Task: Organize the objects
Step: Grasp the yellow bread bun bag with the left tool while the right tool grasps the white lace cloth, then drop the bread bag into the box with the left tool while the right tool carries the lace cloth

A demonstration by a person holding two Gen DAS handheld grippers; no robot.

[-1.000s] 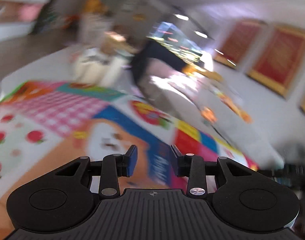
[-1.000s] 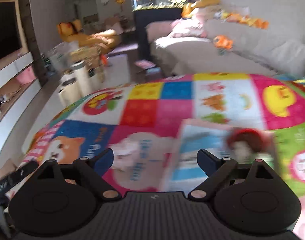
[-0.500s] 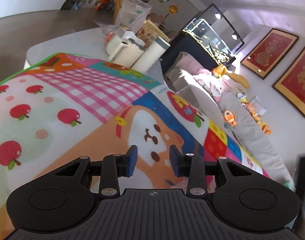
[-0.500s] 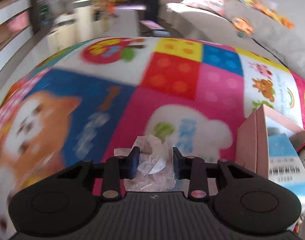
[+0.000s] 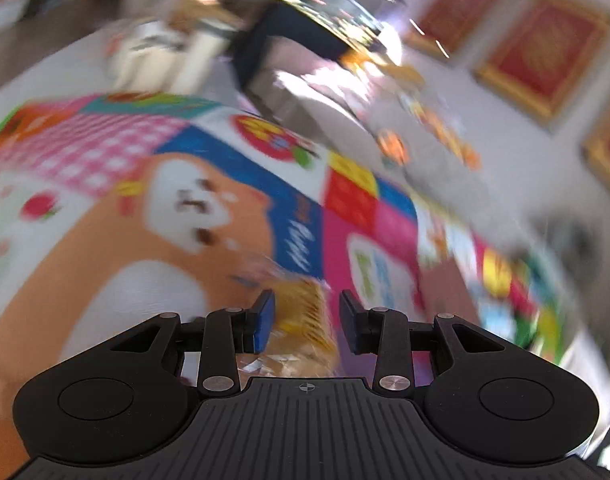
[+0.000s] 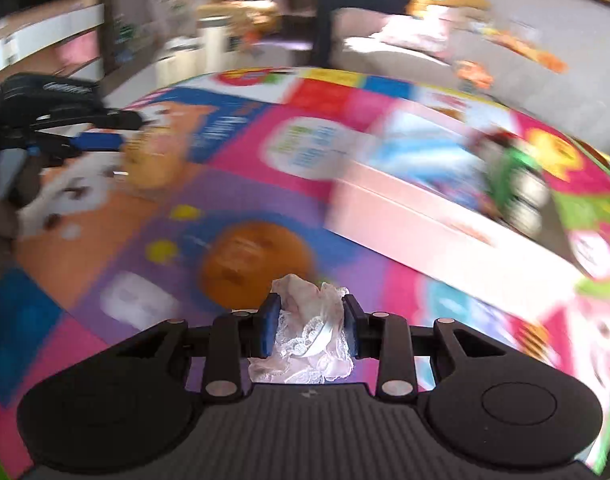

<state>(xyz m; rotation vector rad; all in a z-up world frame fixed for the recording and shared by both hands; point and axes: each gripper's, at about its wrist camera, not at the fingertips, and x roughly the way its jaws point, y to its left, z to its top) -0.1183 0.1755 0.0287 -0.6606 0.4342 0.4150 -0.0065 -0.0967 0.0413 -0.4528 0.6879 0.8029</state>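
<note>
The right gripper [image 6: 308, 330] had its jaws nearly closed, pinched on a crumpled clear plastic wrapper [image 6: 305, 336] that bulged out above and below the blue pads; those jaws had just been closing, with the wrapper between them. It hung low over the colourful play mat [image 6: 177, 288], near an orange round print. To the right of it, farther off, lay a shallow pink box [image 6: 417, 220] with a blurred red and green toy [image 6: 509, 176] at its far end.

The left gripper [image 5: 307, 316] stood with its jaws only partly apart, and a yellow, crinkly packet [image 5: 301, 320] sat between them. The picture was too smeared for me to tell whether the pads pressed on it. From the right-hand camera that gripper showed at the far left, its tips at the same yellowish packet on the mat.

Beyond the mat stood a pale sofa [image 6: 405, 60], blurred.
</note>
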